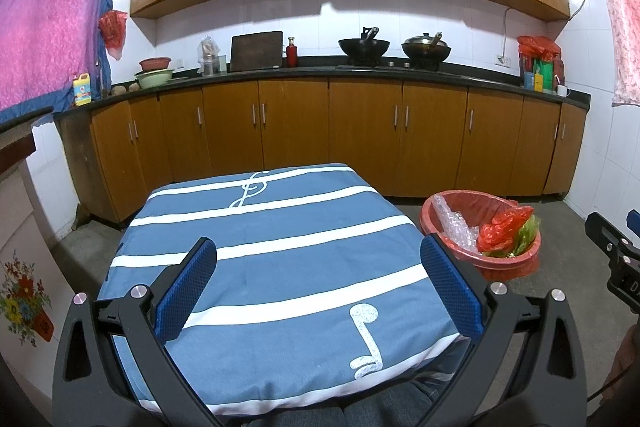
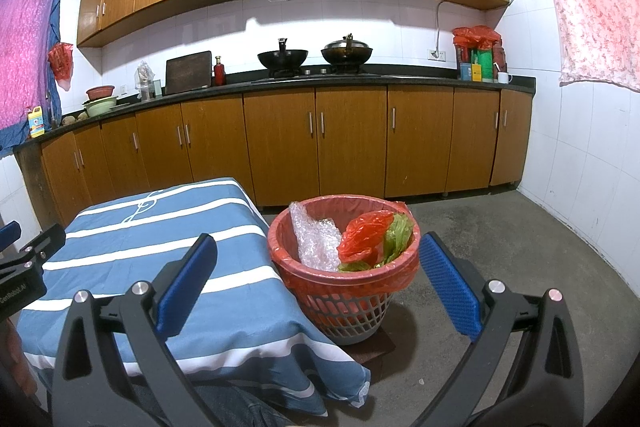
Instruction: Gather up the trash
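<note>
A grey mesh trash basket (image 2: 352, 311) lined with a red bag stands on the floor right of the table; it also shows in the left wrist view (image 1: 508, 267). Inside lie bubble wrap (image 2: 316, 239), a crumpled red plastic bag (image 2: 364, 235) and a green bag (image 2: 398, 237). My left gripper (image 1: 318, 259) is open and empty, held over the table's blue striped cloth (image 1: 280, 259). My right gripper (image 2: 318, 259) is open and empty, held in front of the basket, above the table's right edge.
The table with the blue and white striped cloth (image 2: 160, 247) fills the lower left. Wooden cabinets (image 2: 320, 143) and a black counter (image 2: 360, 79) with two woks run along the back wall. Grey floor (image 2: 520, 247) lies to the right of the basket.
</note>
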The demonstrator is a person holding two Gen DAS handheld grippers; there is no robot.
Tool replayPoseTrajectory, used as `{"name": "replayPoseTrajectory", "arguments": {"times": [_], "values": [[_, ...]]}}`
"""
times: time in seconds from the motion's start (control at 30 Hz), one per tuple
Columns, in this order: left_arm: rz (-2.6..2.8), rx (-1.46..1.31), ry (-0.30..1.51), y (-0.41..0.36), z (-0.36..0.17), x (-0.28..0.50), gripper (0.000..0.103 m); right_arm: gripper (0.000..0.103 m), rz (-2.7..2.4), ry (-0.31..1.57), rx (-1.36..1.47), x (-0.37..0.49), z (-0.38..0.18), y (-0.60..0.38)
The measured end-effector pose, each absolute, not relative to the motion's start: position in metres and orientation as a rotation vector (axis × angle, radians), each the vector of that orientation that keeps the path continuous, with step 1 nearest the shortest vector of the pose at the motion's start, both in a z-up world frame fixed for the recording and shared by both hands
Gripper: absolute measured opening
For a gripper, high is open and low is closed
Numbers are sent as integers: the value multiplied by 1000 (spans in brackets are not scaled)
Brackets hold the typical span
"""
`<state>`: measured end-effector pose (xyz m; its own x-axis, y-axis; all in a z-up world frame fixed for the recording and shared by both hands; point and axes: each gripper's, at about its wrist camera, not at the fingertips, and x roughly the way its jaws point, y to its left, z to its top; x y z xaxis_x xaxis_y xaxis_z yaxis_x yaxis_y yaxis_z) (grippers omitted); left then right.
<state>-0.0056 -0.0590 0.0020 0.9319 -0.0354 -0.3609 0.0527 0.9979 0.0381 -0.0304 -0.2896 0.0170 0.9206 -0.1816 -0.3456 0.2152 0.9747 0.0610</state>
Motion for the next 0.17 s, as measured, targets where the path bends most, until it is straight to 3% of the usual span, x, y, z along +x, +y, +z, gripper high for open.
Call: {"name": "replayPoseTrajectory", "arguments": {"times": [0.17], "values": [[-45, 46, 370, -60, 1, -6, 101, 99, -203, 346, 99, -30, 17, -290]]}}
